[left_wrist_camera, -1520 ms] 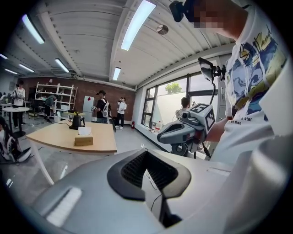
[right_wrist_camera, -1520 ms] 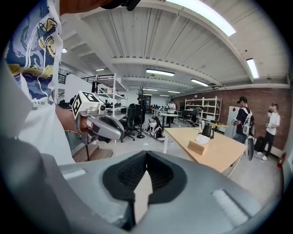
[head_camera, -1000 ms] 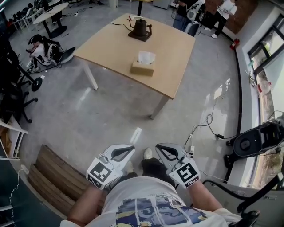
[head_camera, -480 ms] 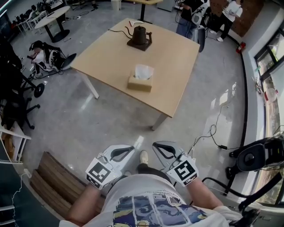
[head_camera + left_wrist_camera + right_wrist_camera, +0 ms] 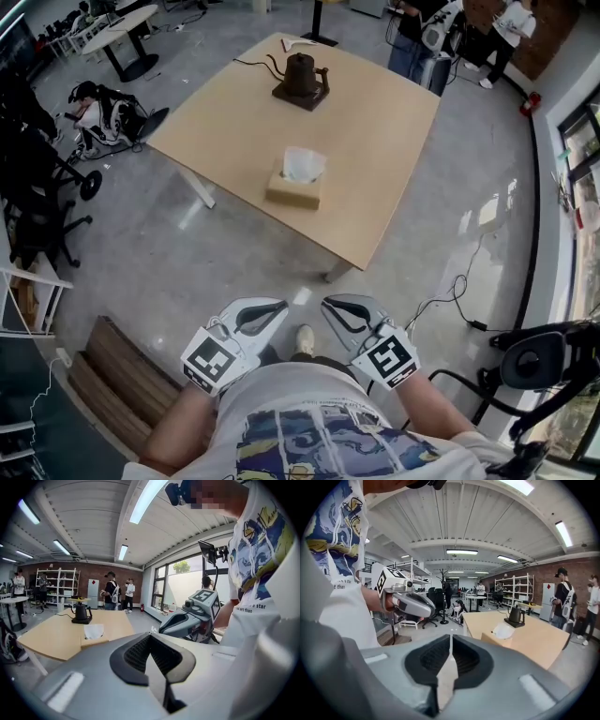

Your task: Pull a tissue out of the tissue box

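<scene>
The left gripper [image 5: 267, 311] and right gripper [image 5: 337, 309] are held close against the person's body, jaws pressed together with nothing between them. This is probably a carrying pose, since the tissue box [image 5: 292, 190] sits well apart from them, toward the tabletop's [image 5: 375, 131] near edge, with a tissue [image 5: 303, 164] standing up from its slot.

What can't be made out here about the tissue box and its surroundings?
Tissue box: any print, too small in every view; its slot, covered by the tissue in the head view.
Kettle: contents, hidden by its dark body, all views.
Table: far legs, hidden under its own top, head view.
</scene>
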Demonstrator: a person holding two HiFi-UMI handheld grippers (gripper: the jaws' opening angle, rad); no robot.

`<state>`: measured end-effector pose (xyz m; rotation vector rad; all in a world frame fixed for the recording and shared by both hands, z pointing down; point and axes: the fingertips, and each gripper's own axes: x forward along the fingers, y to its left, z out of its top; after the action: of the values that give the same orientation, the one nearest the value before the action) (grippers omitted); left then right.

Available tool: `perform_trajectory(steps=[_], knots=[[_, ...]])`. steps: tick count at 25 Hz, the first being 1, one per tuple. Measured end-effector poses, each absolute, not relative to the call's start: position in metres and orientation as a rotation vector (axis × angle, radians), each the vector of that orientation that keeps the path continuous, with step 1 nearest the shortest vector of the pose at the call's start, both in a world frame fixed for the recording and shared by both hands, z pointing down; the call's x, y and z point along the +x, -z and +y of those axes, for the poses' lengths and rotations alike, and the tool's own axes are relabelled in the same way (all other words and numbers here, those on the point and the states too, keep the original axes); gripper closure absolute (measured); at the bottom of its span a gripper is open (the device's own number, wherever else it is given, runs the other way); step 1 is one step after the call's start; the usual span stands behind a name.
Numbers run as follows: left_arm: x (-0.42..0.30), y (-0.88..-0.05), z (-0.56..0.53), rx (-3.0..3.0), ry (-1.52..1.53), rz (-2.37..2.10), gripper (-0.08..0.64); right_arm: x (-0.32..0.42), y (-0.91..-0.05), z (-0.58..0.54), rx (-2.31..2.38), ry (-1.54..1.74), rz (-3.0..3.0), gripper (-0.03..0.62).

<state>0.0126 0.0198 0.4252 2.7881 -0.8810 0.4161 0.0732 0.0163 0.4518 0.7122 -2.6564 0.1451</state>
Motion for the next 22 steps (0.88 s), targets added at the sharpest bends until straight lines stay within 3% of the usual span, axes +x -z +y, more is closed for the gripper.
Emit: perform_trajectory(steps=[16, 22], knots=[[-0.039, -0.429, -0.102, 2.851, -0.401, -0.744, 0.557, 0.025, -0.449, -0.102, 0.882, -0.162, -2.574, 0.572], [-0.068, -0.423, -0.141, 2.910, -0.422, -0.687, 0.557, -0.006, -0.454, -0.145, 0.981, -0.168, -2.539, 0.537]])
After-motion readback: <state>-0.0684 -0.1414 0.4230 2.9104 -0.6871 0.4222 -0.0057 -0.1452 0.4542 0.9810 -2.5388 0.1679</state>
